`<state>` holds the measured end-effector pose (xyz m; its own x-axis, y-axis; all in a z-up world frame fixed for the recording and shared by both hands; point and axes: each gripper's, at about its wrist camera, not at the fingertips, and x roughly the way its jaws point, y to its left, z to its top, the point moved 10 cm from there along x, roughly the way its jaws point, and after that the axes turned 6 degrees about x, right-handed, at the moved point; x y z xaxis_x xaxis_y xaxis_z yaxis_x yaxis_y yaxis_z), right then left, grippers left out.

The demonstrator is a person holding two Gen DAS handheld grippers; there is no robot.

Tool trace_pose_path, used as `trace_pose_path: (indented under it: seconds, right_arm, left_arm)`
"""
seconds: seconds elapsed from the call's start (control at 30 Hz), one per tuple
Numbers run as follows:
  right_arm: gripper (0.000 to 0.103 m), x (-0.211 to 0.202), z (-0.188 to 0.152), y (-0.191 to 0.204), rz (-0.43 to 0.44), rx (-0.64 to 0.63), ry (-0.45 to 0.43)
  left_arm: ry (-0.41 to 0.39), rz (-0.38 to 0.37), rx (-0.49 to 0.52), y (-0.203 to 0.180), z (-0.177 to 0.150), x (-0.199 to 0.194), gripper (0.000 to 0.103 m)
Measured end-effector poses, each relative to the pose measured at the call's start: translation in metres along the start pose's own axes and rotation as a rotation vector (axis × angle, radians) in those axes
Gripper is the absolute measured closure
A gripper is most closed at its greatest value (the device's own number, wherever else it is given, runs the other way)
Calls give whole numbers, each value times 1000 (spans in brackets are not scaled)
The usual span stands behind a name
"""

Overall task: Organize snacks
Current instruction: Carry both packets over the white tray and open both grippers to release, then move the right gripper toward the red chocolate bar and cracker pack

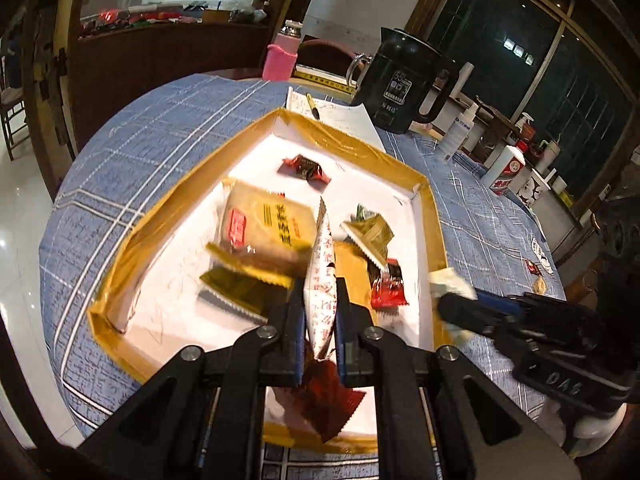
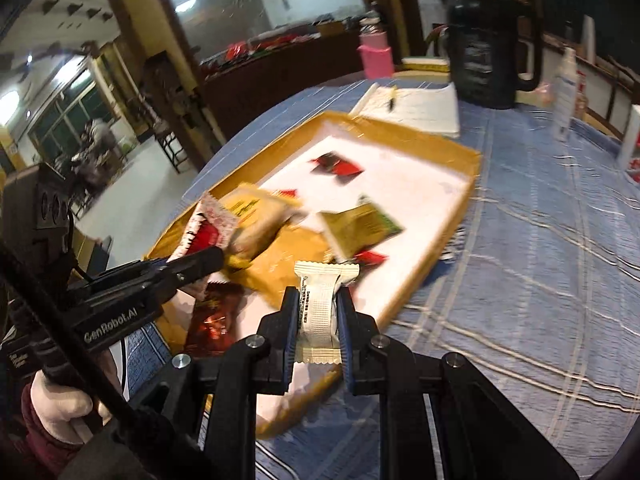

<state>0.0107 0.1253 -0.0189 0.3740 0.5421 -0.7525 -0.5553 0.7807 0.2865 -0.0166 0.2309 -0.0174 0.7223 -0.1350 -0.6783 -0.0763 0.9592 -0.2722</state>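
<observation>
A white packet [image 1: 320,280] printed in red is held edge-on between the closed fingers of the left gripper [image 1: 319,312], above the near part of the tray [image 1: 360,152]. A cream packet [image 2: 322,308] is clamped upright in the right gripper [image 2: 319,320], whose jaws are shut to the packet's width, just over the tray's near-right rim. Inside the tray several snacks are seen: a large tan packet [image 1: 266,232] left of centre, a green-gold sachet [image 1: 370,234] right of it, small red candies [image 1: 306,168] toward the far side and another [image 1: 388,286] near the right wall, and a dark red wrapper [image 1: 328,400] at the near edge. Beyond the tray, on the blue checked cloth [image 1: 160,128], a notepad with a pen [image 1: 312,106], a black kettle [image 1: 404,80] and a pink bottle [image 1: 280,60] are seen. The step in hand is judged to be delivery of both packets. Next, each should be lowered over a bare white patch, clear of the snacks already there, and the jaws eased apart.
</observation>
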Motion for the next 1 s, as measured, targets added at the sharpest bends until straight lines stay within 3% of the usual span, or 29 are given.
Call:
trace_pose_path:
  seconds: [0.33,0.5,0.77,1.0]
  right_arm:
    - [85,25,-17,18,-33,-29,49]
    - [83,22,-18,22,-7,-12,44]
    - [79,-13,-8,17,30,30,-40]
    - [74,-62,-11,-46,-24,150,-120]
  left_arm:
    - [4,-20,-6,0,-9,-3,87]
    - [-38,-13,-9,-3,-5,-20,53]
    - [-117,-20,4,-20,2,-52,41]
    - [-143,-66,82,-64,-2,-61,38]
